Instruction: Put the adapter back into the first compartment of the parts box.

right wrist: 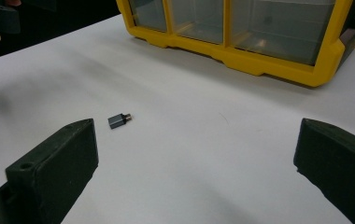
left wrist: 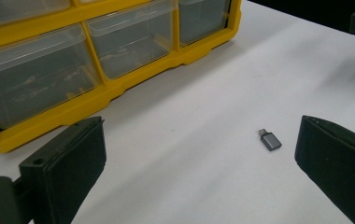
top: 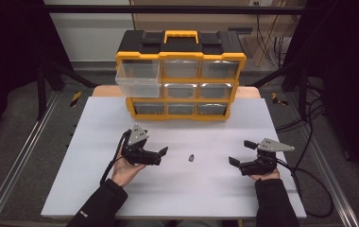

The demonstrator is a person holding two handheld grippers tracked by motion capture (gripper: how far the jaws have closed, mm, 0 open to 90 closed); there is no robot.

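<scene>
A small grey adapter (top: 191, 157) with a metal plug end lies on the white table, between the two grippers. My left gripper (top: 162, 156) is held just left of it, open and holding nothing. My right gripper (top: 240, 152) is farther to its right, also open and holding nothing. In the left gripper view the adapter (left wrist: 270, 140) lies ahead, nearer the right jaw of the left gripper (left wrist: 199, 140). In the right gripper view the adapter (right wrist: 118, 120) lies ahead, just beyond the left jaw of the right gripper (right wrist: 196, 140).
A yellow and black drawer organizer (top: 181, 75) stands at the back of the white table (top: 177, 194), its top-left clear drawer (top: 139, 79) pulled out. Cables (top: 310, 175) trail off the right side. Bare table lies around the adapter.
</scene>
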